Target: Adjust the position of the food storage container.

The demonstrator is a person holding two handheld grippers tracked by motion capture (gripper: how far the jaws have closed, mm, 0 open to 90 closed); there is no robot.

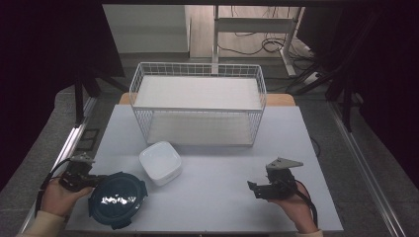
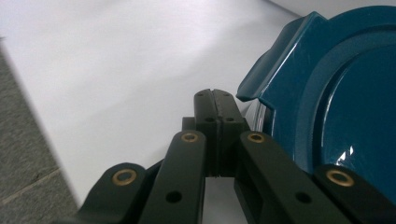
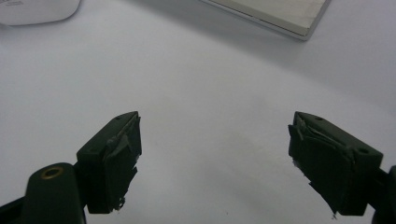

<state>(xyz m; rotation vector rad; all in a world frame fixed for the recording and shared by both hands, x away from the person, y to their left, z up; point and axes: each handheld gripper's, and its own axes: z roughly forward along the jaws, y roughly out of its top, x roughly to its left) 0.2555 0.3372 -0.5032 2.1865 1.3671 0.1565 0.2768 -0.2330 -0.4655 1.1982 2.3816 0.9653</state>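
Note:
A round dark blue lid [image 1: 117,197] with clip tabs lies on the grey table [image 1: 217,202] at the front left. My left gripper [image 1: 95,180] sits at the lid's left edge. In the left gripper view its jaws are pressed together [image 2: 215,105] with nothing between them, and the blue lid [image 2: 336,107] with one raised tab lies just to their right. My right gripper [image 1: 254,189] rests open near the front right; in the right gripper view, only bare table lies between its jaws [image 3: 215,140]. A white square container [image 1: 159,162] stands behind the lid.
A white wire rack [image 1: 197,101] with two shelves stands at the back middle of the table; its lower shelf's edge [image 3: 275,14] is ahead of my right gripper, and the white container [image 3: 32,9] is far to its left. Grey floor [image 2: 23,154] lies beyond the table's left edge.

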